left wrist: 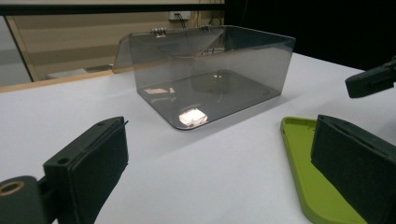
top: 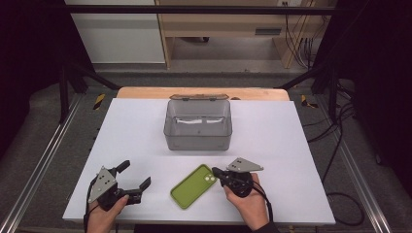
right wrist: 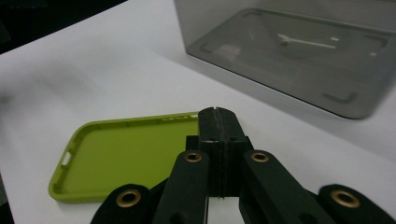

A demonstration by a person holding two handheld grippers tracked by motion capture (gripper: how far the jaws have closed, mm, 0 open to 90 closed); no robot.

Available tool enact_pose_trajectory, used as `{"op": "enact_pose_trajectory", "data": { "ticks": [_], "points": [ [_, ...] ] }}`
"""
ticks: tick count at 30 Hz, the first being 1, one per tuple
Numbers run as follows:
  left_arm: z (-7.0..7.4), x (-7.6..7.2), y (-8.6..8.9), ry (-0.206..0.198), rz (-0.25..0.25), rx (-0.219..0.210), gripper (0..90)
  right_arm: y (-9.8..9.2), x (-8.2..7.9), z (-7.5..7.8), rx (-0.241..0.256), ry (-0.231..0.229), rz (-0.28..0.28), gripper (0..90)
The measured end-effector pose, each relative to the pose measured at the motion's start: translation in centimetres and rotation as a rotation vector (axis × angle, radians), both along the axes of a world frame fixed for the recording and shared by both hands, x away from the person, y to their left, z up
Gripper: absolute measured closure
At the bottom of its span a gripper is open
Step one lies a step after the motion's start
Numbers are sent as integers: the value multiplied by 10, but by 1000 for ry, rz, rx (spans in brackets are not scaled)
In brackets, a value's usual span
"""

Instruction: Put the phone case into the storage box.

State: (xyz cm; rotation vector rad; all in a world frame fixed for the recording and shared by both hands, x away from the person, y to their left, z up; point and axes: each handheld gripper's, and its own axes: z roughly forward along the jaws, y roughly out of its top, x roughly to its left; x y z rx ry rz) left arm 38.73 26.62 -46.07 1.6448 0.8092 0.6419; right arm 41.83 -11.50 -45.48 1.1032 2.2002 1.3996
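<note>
Phone case [top: 194, 186], green and lying hollow side up on the white counter [top: 272, 136], sits at about 6 o'clock from the open smoky plastic box [top: 197, 124], well apart from it. The right hand-held gripper [top: 217, 173] has its jaws pressed together at the case's camera-end rim; whether the rim is truly pinched between them I cannot tell. The left hand-held gripper [top: 135, 174] waits at 9 o'clock of the case, jaws spread, holding nothing. To do this well, I judge the right should confirm a bite on the thin wall, lift level, then carry toward 12 o'clock over the box's near wall.
</note>
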Motion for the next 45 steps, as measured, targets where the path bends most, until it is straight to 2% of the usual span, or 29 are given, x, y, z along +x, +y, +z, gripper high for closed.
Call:
{"op": "enact_pose_trajectory", "data": {
  "ticks": [4, 6, 10, 11, 13, 15, 16, 18, 19, 21, 23, 26, 27, 28, 30, 33, 36, 38, 40, 42, 45],
  "points": [
    [-1, 0, -6, 29, -7, 2, 38, -21, 0, 0, 3, -8, -58, 900],
    [-1, 0, -10, 37, 2, 20, 39, -32, 0, -1, 1, -21, -92, 877],
    [-1, -3, -15, 38, 3, 21, 42, -53, -1, -1, 12, -53, -141, 757],
    [0, -5, -16, 37, 4, 20, 42, -57, -1, -1, 16, -63, -146, 705],
    [2, -8, -19, 42, 6, 29, 44, -68, -3, 0, 30, -103, -164, 531],
    [4, -9, -25, 50, -7, 47, 44, -77, -5, -1, 52, -104, -185, 362],
    [5, -8, -29, 59, -14, 58, 44, -80, -5, -1, 61, -101, -191, 330],
    [7, -3, -37, 72, -26, 93, 44, -88, -8, -3, 60, -127, -207, 250],
    [7, -2, -39, 74, -30, 104, 44, -92, -10, -4, 47, -167, -223, 180],
    [8, 5, -47, 98, -37, 137, 45, -95, -11, -4, 30, -204, -239, 102],
    [7, 14, -56, 140, -47, 166, 44, -96, -12, -4, 23, -233, -252, 80],
    [4, 25, -70, 193, -69, 186, 44, -97, -11, -3, -1, -230, -251, 62],
    [1, 28, -76, 209, -81, 206, 44, -97, -12, -4, -3, -228, -247, 60],
    [0, 28, -79, 218, -88, 226, 44, -97, -12, -4, -4, -232, -239, 59],
    [-2, 24, -83, 231, -84, 225, 44, -98, -12, -4, -5, -234, -236, 52],
    [-5, 17, -86, 245, -103, 296, 44, -97, -12, -3, 13, -239, -226, 48],
    [-9, 14, -88, 254, -120, 304, 52, -94, -12, -4, -6, -234, -213, 49],
    [-12, 14, -88, 264, -114, 307, 69, -93, -13, -4, -13, -240, -196, 47],
    [-15, 14, -87, 287, -112, 290, 88, -93, -13, -5, -15, -243, -189, 47],
    [-18, 13, -87, 300, -119, 290, 117, -93, -13, -5, -15, -241, -188, 47],
    [-18, 12, -88, 298, -122, 296, 183, -93, -13, -5, -16, -247, -178, 47]
  ]
}}
